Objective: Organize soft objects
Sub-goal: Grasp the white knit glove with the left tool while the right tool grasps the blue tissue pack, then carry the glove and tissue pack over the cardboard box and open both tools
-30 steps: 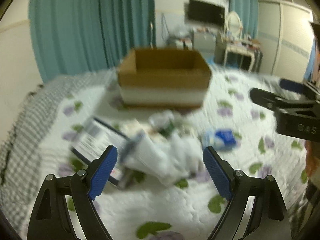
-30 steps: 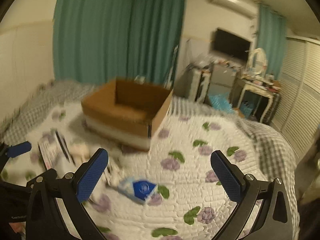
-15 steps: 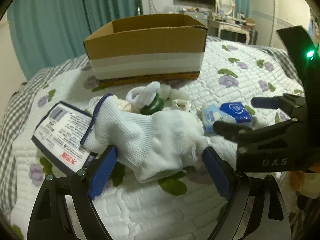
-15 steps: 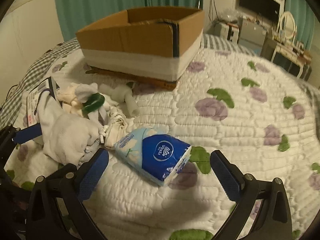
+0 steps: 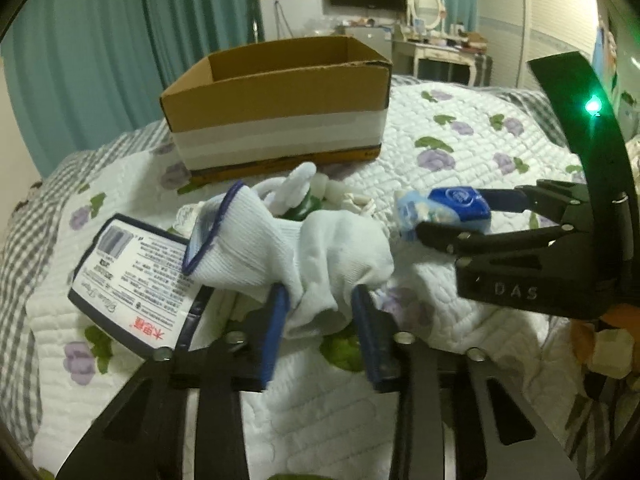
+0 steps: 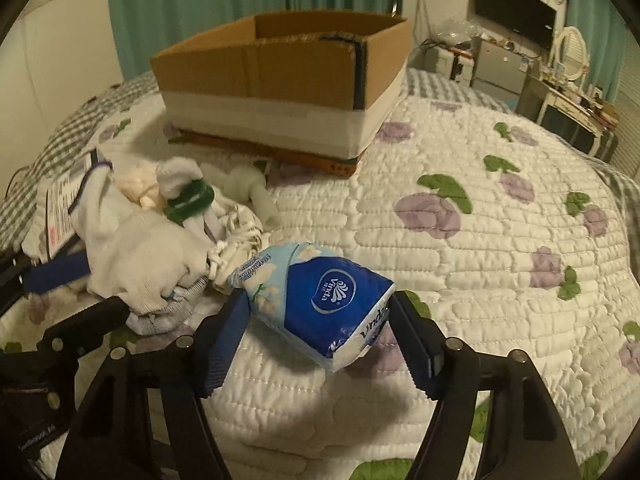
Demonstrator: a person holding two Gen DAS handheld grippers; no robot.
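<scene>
My left gripper (image 5: 320, 312) is shut on a white sock with a blue cuff (image 5: 296, 244), which lies on the quilted bed; the sock also shows in the right wrist view (image 6: 140, 248). My right gripper (image 6: 316, 320) is shut on a blue and white tissue pack (image 6: 320, 300), seen too in the left wrist view (image 5: 444, 208). More small white socks, one with a green band (image 6: 188, 200), lie in a heap behind. An open cardboard box (image 5: 280, 104) stands farther back on the bed.
A flat printed package (image 5: 132, 280) lies left of the sock heap. The floral quilt (image 6: 480, 220) stretches to the right. A dresser with an oval mirror (image 5: 428, 12) and a wall television stand beyond the bed. Teal curtains hang behind the box.
Both grippers came down toward the bed and closed: the left on the white sock, the right on the tissue pack.
</scene>
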